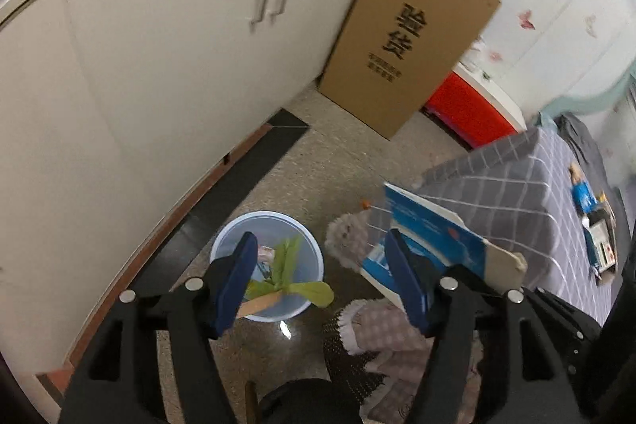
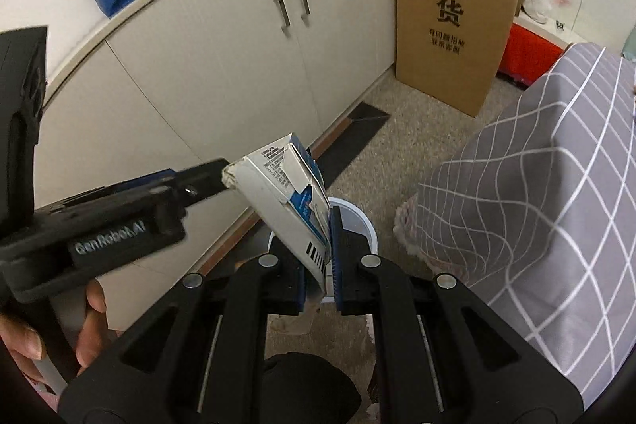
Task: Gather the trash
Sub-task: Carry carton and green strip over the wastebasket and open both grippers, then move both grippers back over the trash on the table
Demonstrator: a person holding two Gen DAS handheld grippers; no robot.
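Observation:
A pale blue bin [image 1: 306,257] stands on the floor and holds green leaves [image 1: 286,265], a wooden stick and scraps; one leaf hangs over its rim. My left gripper [image 1: 321,234] hovers above it, open, with nothing between its blue pads. To its right a torn blue-and-white carton [image 1: 433,237] is tilted in the air. In the right wrist view my right gripper [image 2: 326,245] is shut on that carton [image 2: 286,201] by its lower end, over the bin [image 2: 357,221], which is mostly hidden. A hand [image 2: 24,336] holds the left tool at the left.
Cream cabinet doors [image 1: 159,74] run along the left. A tall cardboard box [image 1: 405,34] leans at the back, with a red box [image 1: 469,110] beside it. A grey checked cloth [image 2: 536,193] covers furniture on the right. Fuzzy grey and pink fabric [image 1: 349,237] lies beside the bin.

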